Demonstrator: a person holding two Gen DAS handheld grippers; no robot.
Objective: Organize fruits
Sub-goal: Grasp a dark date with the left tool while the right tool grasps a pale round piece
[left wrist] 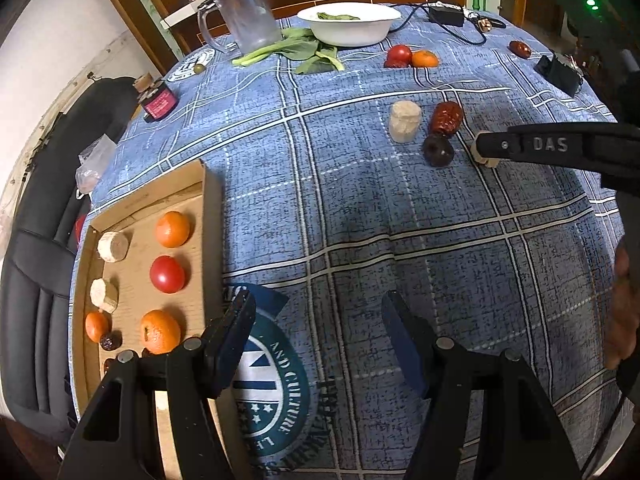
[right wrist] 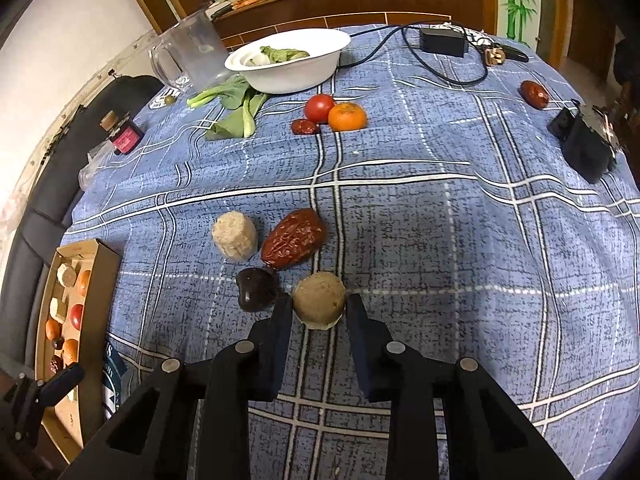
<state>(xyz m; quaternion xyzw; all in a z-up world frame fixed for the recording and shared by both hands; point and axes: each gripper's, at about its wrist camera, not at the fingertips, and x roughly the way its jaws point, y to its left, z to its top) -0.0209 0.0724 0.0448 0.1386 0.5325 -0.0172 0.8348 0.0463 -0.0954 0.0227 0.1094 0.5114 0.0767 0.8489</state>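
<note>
The cardboard tray (left wrist: 120,276) at lower left of the left wrist view holds three oranges (left wrist: 172,229), one tomato (left wrist: 168,274), two pale cylinders (left wrist: 113,245) and small dark dates. On the worktop (right wrist: 460,240) lie one pale upright cylinder (right wrist: 235,235), one big red date (right wrist: 294,239) and one dark fruit (right wrist: 256,289), bunched close together. The right gripper (right wrist: 319,310) is closed on a round tan piece (right wrist: 319,299), just beside the dark fruit. The left gripper (left wrist: 318,334) stands half open, holding nothing, above bare cloth beside the tray's edge. Farther up: tomato, orange, a white bowl (right wrist: 288,68), a jug (right wrist: 196,52).
</note>
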